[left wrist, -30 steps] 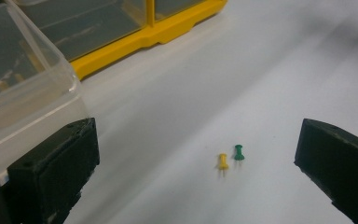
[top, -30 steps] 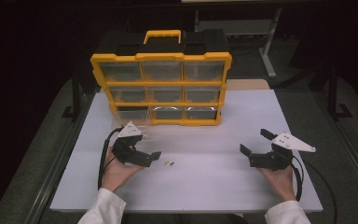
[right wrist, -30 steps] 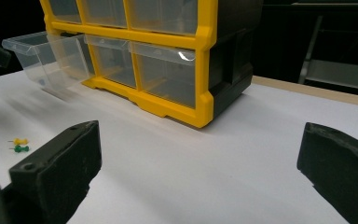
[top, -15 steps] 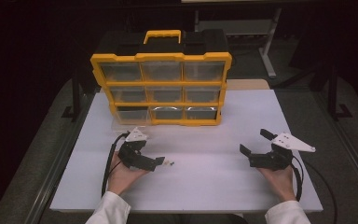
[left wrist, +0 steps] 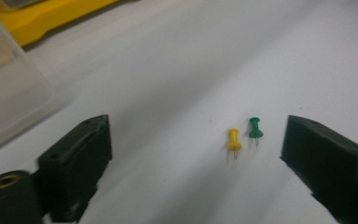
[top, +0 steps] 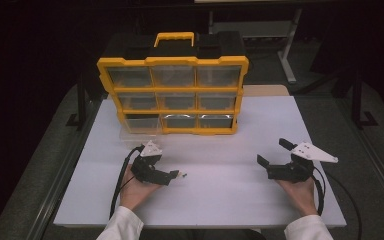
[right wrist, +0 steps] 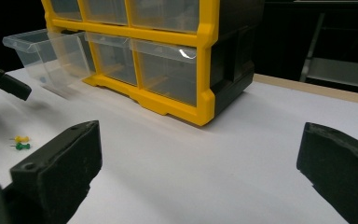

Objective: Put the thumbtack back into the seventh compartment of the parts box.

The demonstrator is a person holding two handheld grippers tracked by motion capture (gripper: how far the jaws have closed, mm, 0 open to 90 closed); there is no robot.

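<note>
Yellow pushpin [left wrist: 233, 139] and green pushpin [left wrist: 255, 128], small plastic-headed pins, lie side by side on the smooth white table [top: 230, 200] between the jaws of the left tongs [left wrist: 193, 154], which have just been closing without touching them. Right tongs [top: 276, 154] gape empty. Behind stands a yellow-framed organizer [top: 172, 90] with one clear drawer [right wrist: 42, 51] pulled out.

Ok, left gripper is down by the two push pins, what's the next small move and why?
Probably shift the left gripper slightly toward the yellow pin and go on closing. Its jaws have just been closing a little but stand wide, touching neither pin; the green pin lies close beside it, both off-centre toward one jaw, so centring should help grab only one.
</note>
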